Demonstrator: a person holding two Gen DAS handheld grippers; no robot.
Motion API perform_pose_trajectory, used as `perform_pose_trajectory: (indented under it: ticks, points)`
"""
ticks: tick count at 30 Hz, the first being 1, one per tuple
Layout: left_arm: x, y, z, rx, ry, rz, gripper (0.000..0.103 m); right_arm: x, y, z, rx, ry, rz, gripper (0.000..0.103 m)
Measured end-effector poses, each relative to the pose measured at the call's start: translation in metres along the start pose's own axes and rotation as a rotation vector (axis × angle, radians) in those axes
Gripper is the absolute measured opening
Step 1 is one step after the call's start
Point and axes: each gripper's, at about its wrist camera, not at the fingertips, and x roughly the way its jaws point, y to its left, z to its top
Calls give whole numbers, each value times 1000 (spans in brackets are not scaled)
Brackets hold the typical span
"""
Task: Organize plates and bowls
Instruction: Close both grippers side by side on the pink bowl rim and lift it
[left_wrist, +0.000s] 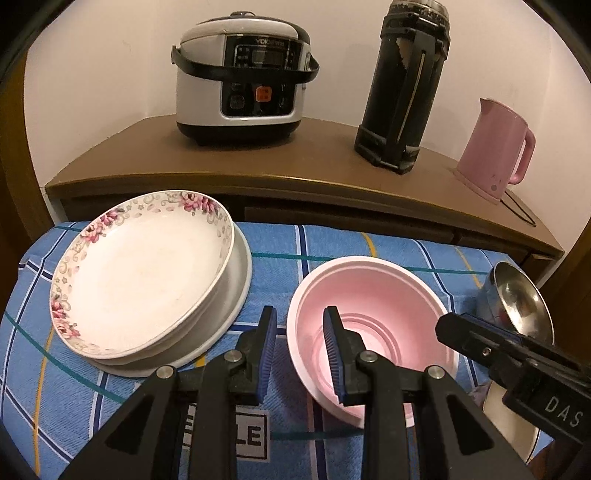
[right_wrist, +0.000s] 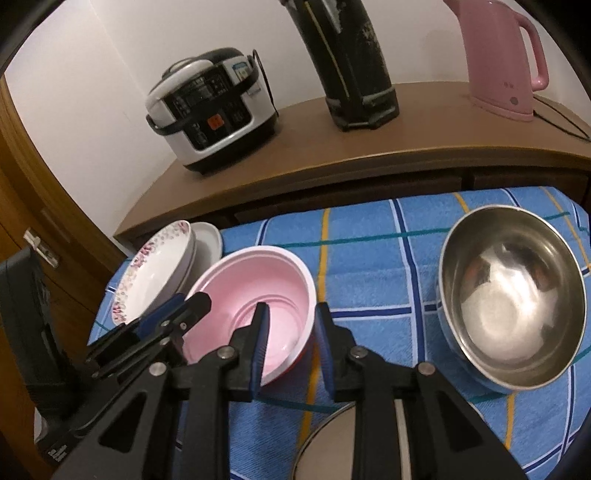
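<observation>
Both grippers gaping, holding nothing: left gripper (left_wrist: 300, 334) and right gripper (right_wrist: 291, 325) each straddle the pink bowl (left_wrist: 369, 317) rim, so uneven closing could tip it.

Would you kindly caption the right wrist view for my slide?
Open right gripper straddles the pink bowl rim; steel bowl sits beside it.

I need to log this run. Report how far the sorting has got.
Done: floral plate stacked on other plates. In hand: both claws, left claw and right claw, straddle the pink bowl's rim, open. Left: pink bowl and steel bowl sit apart, unstacked.
</observation>
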Motion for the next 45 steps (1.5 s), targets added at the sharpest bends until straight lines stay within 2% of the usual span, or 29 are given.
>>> perform_pose_trajectory:
  ticks: [12, 19, 22, 27, 33, 45]
  points:
    - [8, 2, 2, 5, 8, 11, 29, 18, 2, -1, 15, 53, -39, 26]
    - [13, 5, 1, 4, 16, 25, 28, 26, 6, -2, 22, 78, -28, 26]
    - [15, 5, 1, 10, 20, 24, 18, 28, 7, -2, 14, 80, -28, 26]
    - [18, 5, 0, 22, 15, 38, 12, 32, 11, -2, -14, 78, -54, 24]
    - [5, 3, 3, 36, -22, 32, 11, 27, 9, -3, -11, 55, -58, 18]
    - [-39, -32, 14, 95, -113, 16, 11, -29, 9, -3, -7, -72, -41, 18]
